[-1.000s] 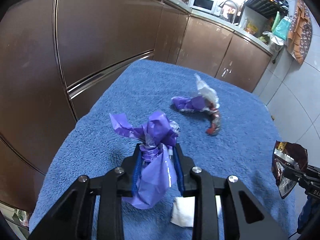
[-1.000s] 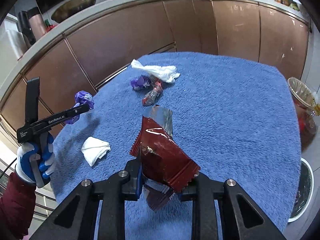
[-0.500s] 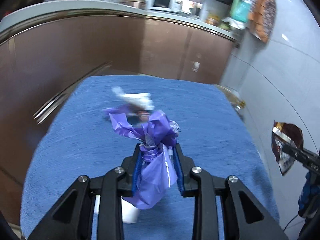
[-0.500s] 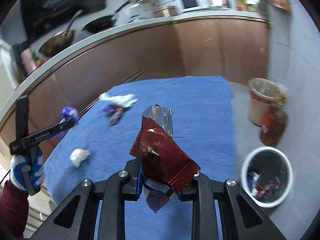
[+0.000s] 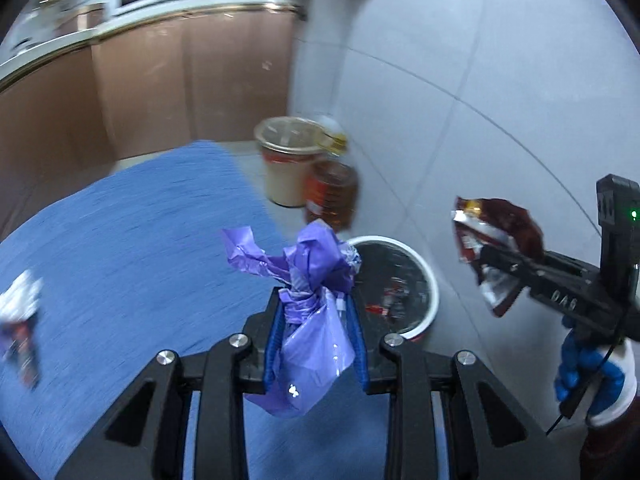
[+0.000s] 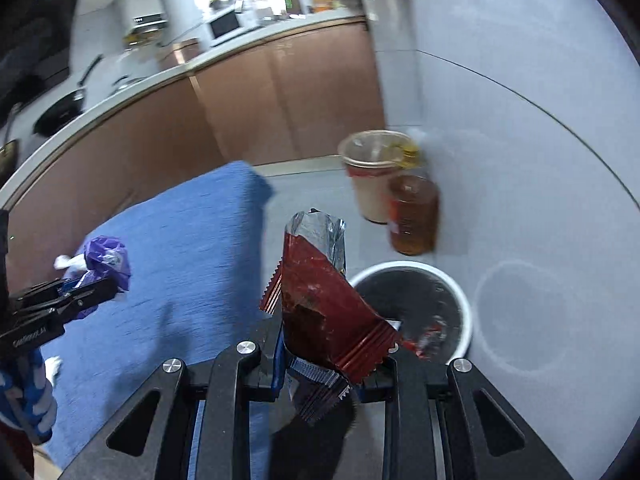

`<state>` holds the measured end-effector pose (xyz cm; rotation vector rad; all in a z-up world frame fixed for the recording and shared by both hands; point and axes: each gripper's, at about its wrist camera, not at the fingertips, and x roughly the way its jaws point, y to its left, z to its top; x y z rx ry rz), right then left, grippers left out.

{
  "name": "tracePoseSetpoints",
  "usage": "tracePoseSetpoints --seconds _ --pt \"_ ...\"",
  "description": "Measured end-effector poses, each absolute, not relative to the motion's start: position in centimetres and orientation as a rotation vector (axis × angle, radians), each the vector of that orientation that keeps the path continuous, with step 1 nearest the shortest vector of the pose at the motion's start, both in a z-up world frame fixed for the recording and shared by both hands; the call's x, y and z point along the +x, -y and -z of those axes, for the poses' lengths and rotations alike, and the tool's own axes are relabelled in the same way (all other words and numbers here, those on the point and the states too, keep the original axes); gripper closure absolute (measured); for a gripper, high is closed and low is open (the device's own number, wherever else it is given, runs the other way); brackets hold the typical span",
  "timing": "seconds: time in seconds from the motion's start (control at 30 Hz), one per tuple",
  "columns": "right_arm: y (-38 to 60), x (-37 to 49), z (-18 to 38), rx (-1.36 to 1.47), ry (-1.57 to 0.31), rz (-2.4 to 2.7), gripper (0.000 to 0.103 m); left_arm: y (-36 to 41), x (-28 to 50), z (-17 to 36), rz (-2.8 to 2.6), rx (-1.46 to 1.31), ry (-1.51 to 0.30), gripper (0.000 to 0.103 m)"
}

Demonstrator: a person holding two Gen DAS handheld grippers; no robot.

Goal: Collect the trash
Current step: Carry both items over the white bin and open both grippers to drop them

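My left gripper (image 5: 316,300) is shut on a crumpled purple plastic bag (image 5: 308,280), which sticks up between the blue pads. It hangs over the right edge of the blue towel-covered table (image 5: 120,248), just in front of a round white-rimmed trash bin (image 5: 424,276) on the floor. My right gripper (image 6: 332,344) is shut on a dark red snack wrapper (image 6: 320,300) with a silver torn top, close to the same bin (image 6: 460,300). Each gripper shows in the other view: the right gripper (image 5: 496,264) with its wrapper (image 5: 496,236), the left gripper (image 6: 96,288) with its bag (image 6: 108,260).
A beige bucket (image 5: 288,160) and an amber oil bottle (image 5: 332,196) stand on the floor behind the bin, against the grey tiled wall. More wrappers and a white tissue (image 5: 20,300) lie blurred at the table's left. Brown kitchen cabinets (image 5: 140,80) run behind.
Both grippers have swung right from over the table to its right edge, still gripping their trash. The floor bin, bucket and bottle have come into view; the table litter has slid off to the left.
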<state>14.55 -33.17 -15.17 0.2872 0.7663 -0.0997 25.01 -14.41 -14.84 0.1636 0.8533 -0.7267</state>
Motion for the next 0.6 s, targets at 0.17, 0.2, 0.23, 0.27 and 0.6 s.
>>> tracePoseSetpoints --seconds 0.17,0.2,0.23,0.27,0.6 --pt "36.2 16.7 18.3 0.306 -0.812 0.167 0.08 22.7 27.4 17.8 0.766 0.263 -0.942 0.075" --pt "36.8 17.3 19.1 0.31 -0.824 0.179 0.079 24.1 27.9 18.4 0.772 0.274 -0.96 0.075" --pt "37.3 17.9 19.8 0.316 -0.836 0.189 0.079 25.1 28.3 19.1 0.777 0.281 -0.976 0.075" --pt "37.8 18.2 20.5 0.319 -0.845 0.197 0.079 26.3 28.9 19.8 0.782 0.286 -0.998 0.075" --pt "41.8 21.3 26.9 0.359 -0.937 0.271 0.078 31.7 33.3 25.0 0.772 0.184 -1.155 0.07"
